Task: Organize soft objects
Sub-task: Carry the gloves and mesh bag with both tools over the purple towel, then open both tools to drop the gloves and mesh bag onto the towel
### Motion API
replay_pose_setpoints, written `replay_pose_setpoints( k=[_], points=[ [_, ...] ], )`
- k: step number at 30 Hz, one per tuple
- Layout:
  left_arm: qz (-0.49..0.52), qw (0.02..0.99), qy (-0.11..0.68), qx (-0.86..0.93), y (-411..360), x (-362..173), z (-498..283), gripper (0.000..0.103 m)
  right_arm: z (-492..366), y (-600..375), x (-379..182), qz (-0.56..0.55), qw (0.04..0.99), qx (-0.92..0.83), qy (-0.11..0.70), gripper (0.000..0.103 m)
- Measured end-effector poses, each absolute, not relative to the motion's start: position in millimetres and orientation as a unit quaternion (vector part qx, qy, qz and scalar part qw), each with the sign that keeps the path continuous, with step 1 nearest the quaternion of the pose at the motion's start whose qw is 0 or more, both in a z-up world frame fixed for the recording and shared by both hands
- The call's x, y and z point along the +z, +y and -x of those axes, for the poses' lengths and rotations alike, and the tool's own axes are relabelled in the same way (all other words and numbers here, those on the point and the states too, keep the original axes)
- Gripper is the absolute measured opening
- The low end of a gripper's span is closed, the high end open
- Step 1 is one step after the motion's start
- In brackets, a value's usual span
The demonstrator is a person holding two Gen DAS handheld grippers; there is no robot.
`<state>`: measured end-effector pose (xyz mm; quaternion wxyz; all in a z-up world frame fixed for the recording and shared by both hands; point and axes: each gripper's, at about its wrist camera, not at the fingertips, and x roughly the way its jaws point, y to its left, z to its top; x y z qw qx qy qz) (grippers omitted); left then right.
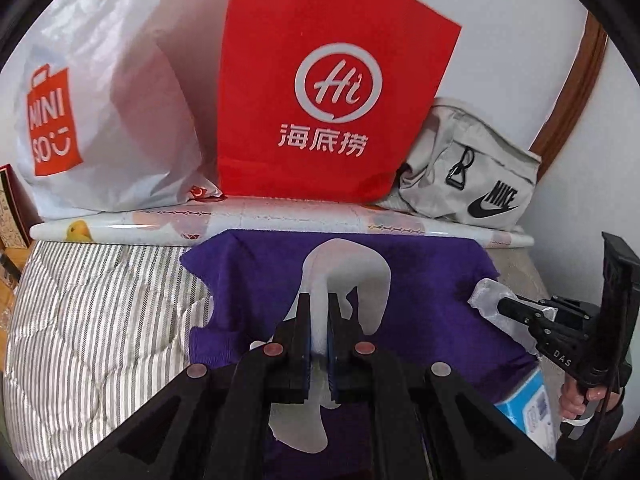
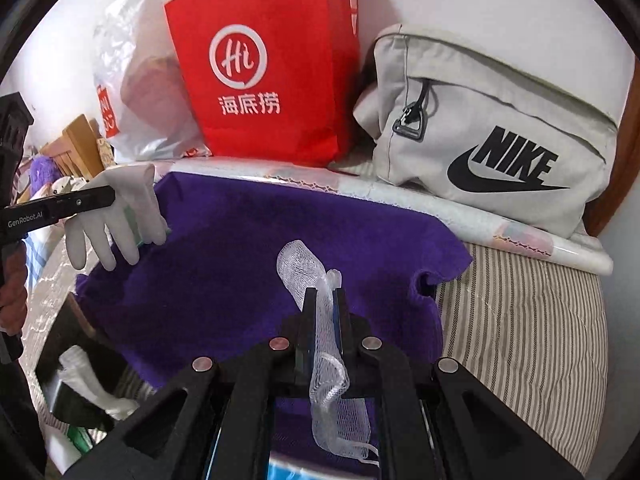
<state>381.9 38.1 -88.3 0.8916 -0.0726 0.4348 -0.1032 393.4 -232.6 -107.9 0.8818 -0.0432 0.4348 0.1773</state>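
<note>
Behind the purple cloth (image 2: 248,248) — red "Hi" bag (image 2: 264,64), grey "NIKE" pouch (image 2: 500,128).

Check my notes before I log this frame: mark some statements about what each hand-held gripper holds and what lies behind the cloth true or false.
1. The left hand-held gripper is shut on a white glove. True.
2. The right hand-held gripper is empty. False: it is shut on white mesh.
3. Both hang over a purple cloth. True.
4. The red bag lies flat. False: it stands upright.
5. The Nike bag is black. False: grey.
</note>
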Motion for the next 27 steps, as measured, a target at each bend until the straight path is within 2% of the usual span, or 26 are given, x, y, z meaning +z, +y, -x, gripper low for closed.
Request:
replay_pose_setpoints(
  k=[8,21,23,24,25,27],
  points=[
    [0.072,0.877,0.467,-0.088,42,-114,-405,0.007,-411,-225,-125,0.055,0.87,0.18,0.457,0.007],
    [0.062,0.866,0.488,-0.087,43,-128,-416,0.008,-423,-222,-141,0.053,0.856,0.176,0.483,0.009],
    [0.063,0.865,0.49,-0.091,43,-128,-416,0.008,-422,-222,-139,0.052,0.858,0.177,0.479,0.016],
    [0.064,0.864,0.491,-0.093,43,-128,-415,0.01,-421,-223,-138,0.051,0.859,0.177,0.477,0.026],
    [0.065,0.863,0.491,-0.095,42,-127,-415,0.013,-421,-223,-137,0.05,0.86,0.177,0.475,0.037],
    [0.067,0.862,0.491,-0.102,42,-125,-413,0.028,-419,-224,-135,0.049,0.863,0.176,0.47,0.046]
  ],
)
